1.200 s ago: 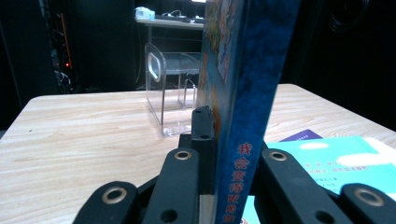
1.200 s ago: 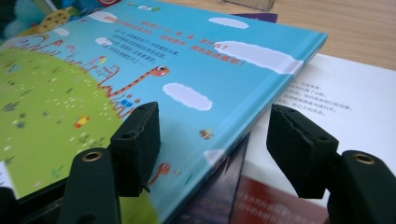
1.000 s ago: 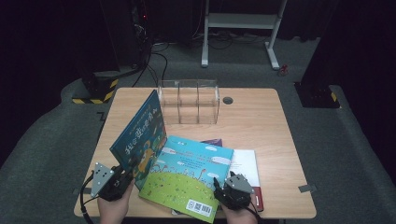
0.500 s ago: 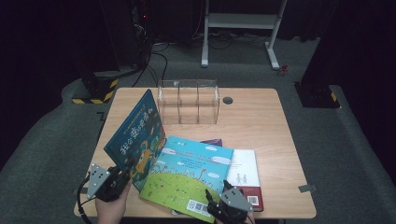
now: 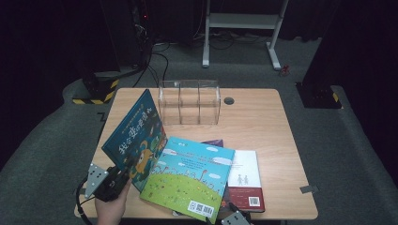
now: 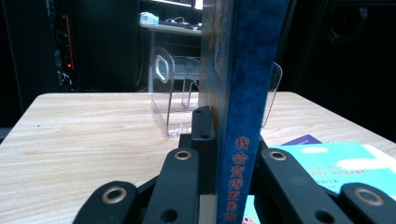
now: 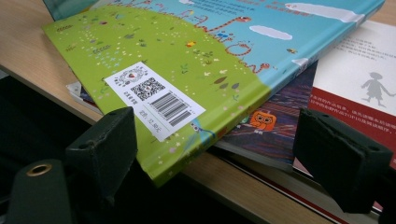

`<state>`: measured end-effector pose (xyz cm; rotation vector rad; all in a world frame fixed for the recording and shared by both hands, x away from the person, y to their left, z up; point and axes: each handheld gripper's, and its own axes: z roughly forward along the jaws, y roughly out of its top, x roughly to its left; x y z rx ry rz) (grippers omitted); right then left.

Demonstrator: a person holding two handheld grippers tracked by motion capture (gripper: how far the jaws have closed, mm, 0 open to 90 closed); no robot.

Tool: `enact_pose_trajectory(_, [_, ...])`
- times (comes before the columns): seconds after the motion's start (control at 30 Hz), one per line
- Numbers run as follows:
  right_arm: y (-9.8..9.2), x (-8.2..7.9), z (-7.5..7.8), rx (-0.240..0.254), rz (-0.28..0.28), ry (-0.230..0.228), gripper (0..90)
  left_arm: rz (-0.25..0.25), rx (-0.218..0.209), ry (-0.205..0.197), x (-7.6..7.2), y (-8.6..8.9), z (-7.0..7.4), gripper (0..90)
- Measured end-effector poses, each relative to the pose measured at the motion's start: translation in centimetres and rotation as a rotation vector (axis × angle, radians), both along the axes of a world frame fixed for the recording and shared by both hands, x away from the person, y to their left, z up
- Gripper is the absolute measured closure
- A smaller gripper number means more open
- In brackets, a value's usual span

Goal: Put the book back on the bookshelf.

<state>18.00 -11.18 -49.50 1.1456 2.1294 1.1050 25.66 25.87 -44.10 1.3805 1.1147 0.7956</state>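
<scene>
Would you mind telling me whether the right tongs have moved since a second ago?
Yes. In the high view the right tongs have slid left along the table's near edge, from beside the red-and-white book to the green book's barcode corner, jaws just opening.

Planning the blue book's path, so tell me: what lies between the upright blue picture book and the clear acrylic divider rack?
Bare wooden tabletop separates the blue picture book from the clear rack, as the left gripper view shows.

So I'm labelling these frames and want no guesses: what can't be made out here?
- Right gripper, high view: cut off by the bottom edge.
- Purple book, high view: mostly hidden under the green book.
- Blue book, left gripper view: edge-on, so its cover is unreadable; clear rack partly behind it.
</scene>
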Motion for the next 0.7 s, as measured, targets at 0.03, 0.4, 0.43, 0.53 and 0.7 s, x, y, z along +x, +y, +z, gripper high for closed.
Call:
enact_pose_trajectory(0.03, [0.1, 0.0, 0.0, -0.004, 0.005, 0.000, 13.2, 0.000, -0.001, 0.001, 0.0, 0.0, 0.0, 82.2])
enact_pose_trajectory(0.4, [0.6, -0.6, -0.5, -0.086, 0.030, -0.043, 11.8, 0.000, -0.008, 0.003, 0.1, 0.2, 0.0, 82.2])
enact_pose_trajectory(0.43, [0.6, -0.6, -0.5, -0.084, 0.028, -0.044, 10.9, 0.000, -0.006, 0.004, 0.1, 0.2, 0.0, 82.2])
enact_pose_trajectory(0.53, [0.3, -0.2, -0.3, -0.083, 0.013, -0.032, 9.7, 0.000, 0.002, 0.005, 0.0, 0.0, 0.0, 82.0])
enact_pose_trajectory(0.7, [-2.3, 0.8, 0.1, -0.090, -0.092, -0.049, 12.5, 0.001, -0.001, 0.006, 0.1, 0.1, 0.0, 82.0])
